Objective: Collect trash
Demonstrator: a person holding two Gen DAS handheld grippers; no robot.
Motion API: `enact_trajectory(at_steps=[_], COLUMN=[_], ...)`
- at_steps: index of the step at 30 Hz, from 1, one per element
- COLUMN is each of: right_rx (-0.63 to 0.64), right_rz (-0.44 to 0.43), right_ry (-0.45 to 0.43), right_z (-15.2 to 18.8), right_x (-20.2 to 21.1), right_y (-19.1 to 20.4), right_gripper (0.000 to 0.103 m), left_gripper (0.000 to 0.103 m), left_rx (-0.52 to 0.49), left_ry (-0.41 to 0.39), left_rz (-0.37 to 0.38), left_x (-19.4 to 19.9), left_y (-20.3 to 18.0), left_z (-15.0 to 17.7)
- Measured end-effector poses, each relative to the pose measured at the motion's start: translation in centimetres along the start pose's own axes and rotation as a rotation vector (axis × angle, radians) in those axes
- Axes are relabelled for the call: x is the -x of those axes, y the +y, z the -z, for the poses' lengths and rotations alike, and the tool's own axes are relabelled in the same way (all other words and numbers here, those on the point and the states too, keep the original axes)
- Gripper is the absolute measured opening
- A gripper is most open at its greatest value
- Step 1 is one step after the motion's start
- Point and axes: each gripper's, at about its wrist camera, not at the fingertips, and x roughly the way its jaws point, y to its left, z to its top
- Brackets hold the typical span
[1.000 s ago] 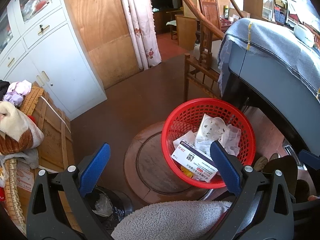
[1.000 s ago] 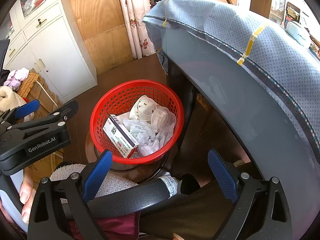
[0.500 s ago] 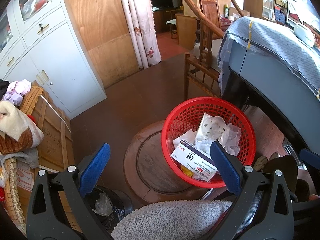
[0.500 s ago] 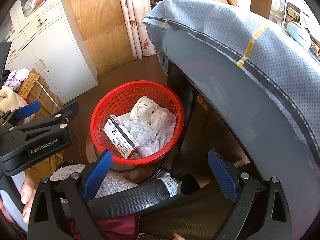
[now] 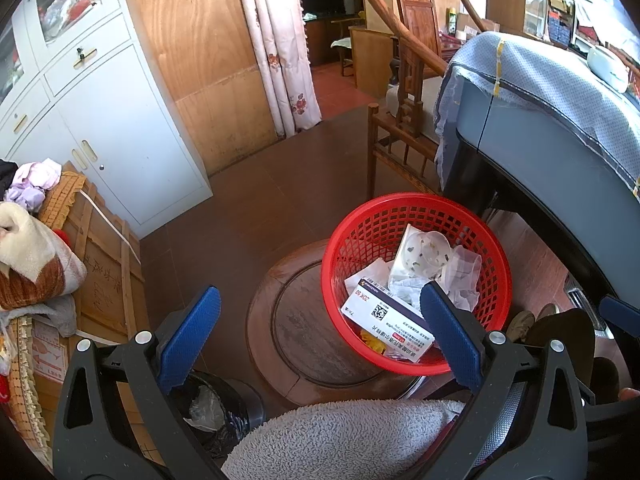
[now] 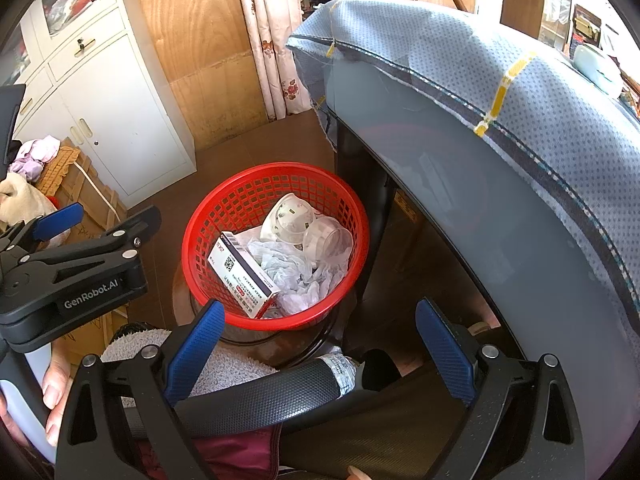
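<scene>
Trash already gathered: a white cardboard medicine box (image 6: 244,276), crumpled white tissue (image 6: 292,276), a round white plastic lid (image 6: 288,220) and a clear plastic cup (image 6: 328,240), all lying inside the red plastic mesh basket (image 5: 352,236). Basket perched on a round dark wooden stool (image 5: 296,320), just beside the grey bench draped in blue dotted cloth (image 6: 500,92). Left gripper (image 5: 316,332) spread wide and empty, hovering above the stool with its right finger overlapping the basket's near rim in view. Right gripper (image 6: 320,340) likewise spread wide, holding nothing, poised above the basket's near edge. Judged as a pause between pickups, or near the end of collecting, with no loose trash visible on the floor around the stool. A black lined bin (image 5: 216,404) low beside the stool, possibly the emptying place. Next move likely calling for either seeking further trash out of view, or closing on the basket rim to lift it level.
</scene>
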Motion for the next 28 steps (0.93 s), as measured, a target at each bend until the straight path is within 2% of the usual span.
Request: enact_trajectory(at_steps=[28], right_rx=[-0.002], right_rz=[-0.003], right_ry=[-0.004], right_z=[-0.15], right_x=[0.08], right_y=[0.17], right_gripper=[0.094], left_gripper=[0.096], left_rx=[0.011], left_ry=[0.018], left_rz=[0.01], left_x=[-0.49], left_y=[0.26], left_z=[-0.11])
